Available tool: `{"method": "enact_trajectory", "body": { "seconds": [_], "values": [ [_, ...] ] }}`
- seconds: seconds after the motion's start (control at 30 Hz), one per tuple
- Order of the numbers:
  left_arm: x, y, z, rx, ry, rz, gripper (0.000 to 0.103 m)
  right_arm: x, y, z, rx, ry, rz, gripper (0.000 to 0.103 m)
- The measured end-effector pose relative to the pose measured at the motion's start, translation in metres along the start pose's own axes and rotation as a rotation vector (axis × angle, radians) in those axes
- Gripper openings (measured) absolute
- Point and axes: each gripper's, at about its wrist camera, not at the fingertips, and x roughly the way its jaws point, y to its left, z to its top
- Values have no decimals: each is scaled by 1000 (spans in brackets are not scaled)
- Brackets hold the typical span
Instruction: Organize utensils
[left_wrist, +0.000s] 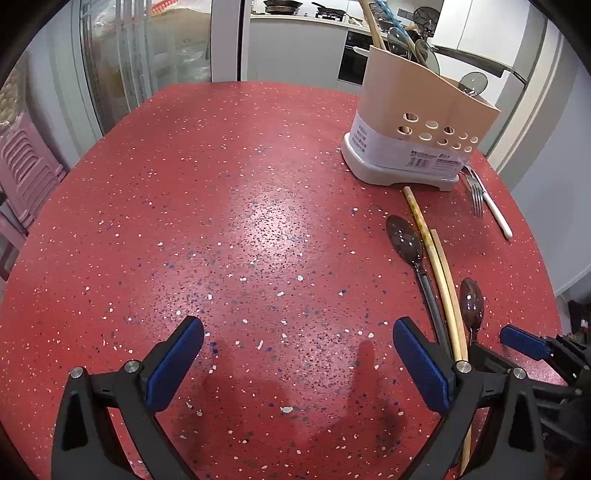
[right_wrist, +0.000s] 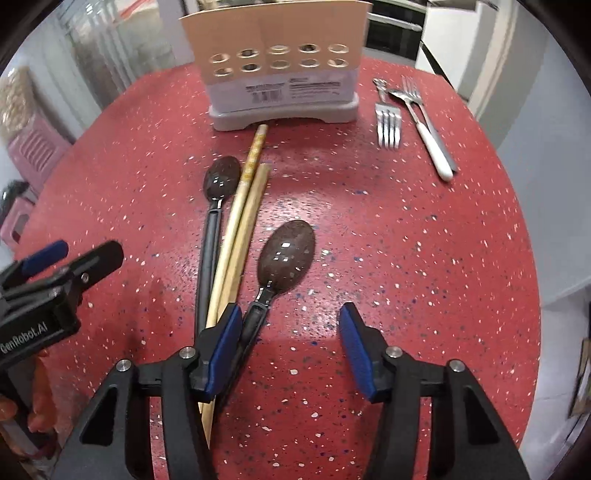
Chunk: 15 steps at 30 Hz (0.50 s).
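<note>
A beige utensil holder (left_wrist: 413, 122) (right_wrist: 277, 62) on a grey base stands at the table's far side, with several utensils in it. Two dark translucent spoons (right_wrist: 286, 254) (right_wrist: 221, 177) and two wooden chopsticks (right_wrist: 240, 221) lie on the red table; they also show in the left wrist view: spoon (left_wrist: 404, 236), spoon (left_wrist: 471, 301), chopsticks (left_wrist: 439, 266). Forks (right_wrist: 388, 123) and a white-handled utensil (right_wrist: 434, 147) lie to the right. My right gripper (right_wrist: 291, 332) is open, its left pad beside the nearer spoon's handle. My left gripper (left_wrist: 295, 347) is open and empty over bare table.
The red speckled table (left_wrist: 221, 184) has a rounded edge. Pink plastic stools (left_wrist: 22, 166) stand at the left. Kitchen counters and an oven lie behind. My left gripper (right_wrist: 62, 269) shows at the left of the right wrist view.
</note>
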Motion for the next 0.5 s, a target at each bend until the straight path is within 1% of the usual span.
{"method": "enact_trajectory", "body": {
  "seconds": [0.07, 0.13, 0.17, 0.2, 0.23, 0.27, 0.3, 0.33, 0.37, 0.5],
  "values": [
    [2, -2, 2, 4, 4, -4, 103, -1, 2, -1, -9, 4, 7, 51],
    [4, -6, 5, 12, 15, -11, 103, -1, 7, 0, -31, 5, 17, 40],
    [5, -9, 6, 15, 18, -15, 103, -2, 7, -1, -36, 6, 27, 36],
    [6, -12, 7, 19, 23, -21, 103, -3, 7, -1, -31, 10, 41, 28],
    [7, -15, 9, 24, 27, -25, 103, 0, 9, 2, -25, 13, 51, 14],
    [8, -18, 10, 30, 31, -30, 103, -1, 8, 1, -16, 13, 62, 14],
    [10, -21, 11, 35, 38, -37, 103, -2, 7, 1, -15, 12, 61, 12],
    [11, -24, 12, 39, 44, -43, 103, -2, 7, 1, -18, 8, 62, 3],
    [12, -27, 14, 43, 52, -54, 103, -2, 5, 0, -23, 5, 55, 2],
    [18, -44, 17, 65, 82, -79, 103, -4, -7, -2, -2, 4, 94, 2]
  ]
}}
